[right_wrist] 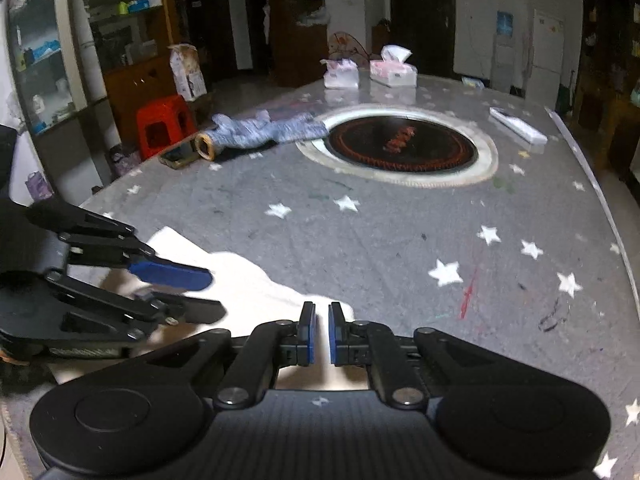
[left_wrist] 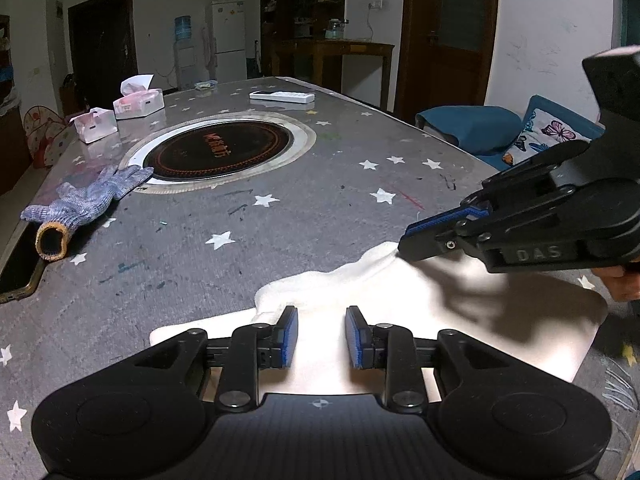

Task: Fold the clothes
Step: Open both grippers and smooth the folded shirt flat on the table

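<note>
One white garment (left_wrist: 400, 312) lies low in the frame on the star-printed counter (left_wrist: 304, 216). The left gripper (left_wrist: 321, 336) has its fingers spread over it; the right gripper (right_wrist: 321, 332), marked "DAS", pinches its edge. Upper left: two tissue boxes (left_wrist: 138, 102), one glove (left_wrist: 84, 200).

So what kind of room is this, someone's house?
Probably a home's dining or living room: a table with a built-in round cooktop, a white fridge beside a water dispenser, and tissue boxes.
</note>
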A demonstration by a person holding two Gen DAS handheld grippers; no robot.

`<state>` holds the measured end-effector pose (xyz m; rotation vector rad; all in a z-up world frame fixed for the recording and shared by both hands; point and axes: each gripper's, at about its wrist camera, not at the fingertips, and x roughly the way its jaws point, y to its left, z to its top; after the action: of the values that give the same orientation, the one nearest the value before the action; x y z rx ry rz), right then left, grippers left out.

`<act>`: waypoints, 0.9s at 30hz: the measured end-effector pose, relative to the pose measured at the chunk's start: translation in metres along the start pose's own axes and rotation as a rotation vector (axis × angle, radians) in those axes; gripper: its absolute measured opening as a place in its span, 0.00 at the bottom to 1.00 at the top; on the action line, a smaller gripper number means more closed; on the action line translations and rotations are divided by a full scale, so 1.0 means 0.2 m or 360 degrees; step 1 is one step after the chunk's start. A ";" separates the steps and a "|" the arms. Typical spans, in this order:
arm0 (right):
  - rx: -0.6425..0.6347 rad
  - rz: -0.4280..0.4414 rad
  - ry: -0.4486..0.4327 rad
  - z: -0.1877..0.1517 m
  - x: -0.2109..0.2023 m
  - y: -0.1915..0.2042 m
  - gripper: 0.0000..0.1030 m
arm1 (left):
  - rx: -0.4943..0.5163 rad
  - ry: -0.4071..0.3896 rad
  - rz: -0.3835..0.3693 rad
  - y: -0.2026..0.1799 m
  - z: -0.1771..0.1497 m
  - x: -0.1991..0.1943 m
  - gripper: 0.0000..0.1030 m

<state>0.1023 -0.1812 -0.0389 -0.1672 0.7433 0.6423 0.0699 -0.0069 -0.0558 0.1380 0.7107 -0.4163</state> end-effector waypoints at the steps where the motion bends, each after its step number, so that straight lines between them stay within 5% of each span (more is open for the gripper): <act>1: -0.0001 0.0017 -0.0002 0.00 0.00 0.01 0.06 | 0.0001 0.0000 -0.0001 0.00 0.00 0.00 0.31; 27: 0.0161 0.0093 0.0088 0.02 0.08 0.02 0.08 | 0.0036 -0.0003 -0.0003 -0.03 0.00 -0.01 0.50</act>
<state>0.1122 -0.1691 -0.0471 -0.0706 0.8346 0.6559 0.0647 -0.0121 -0.0547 0.1584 0.7044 -0.4266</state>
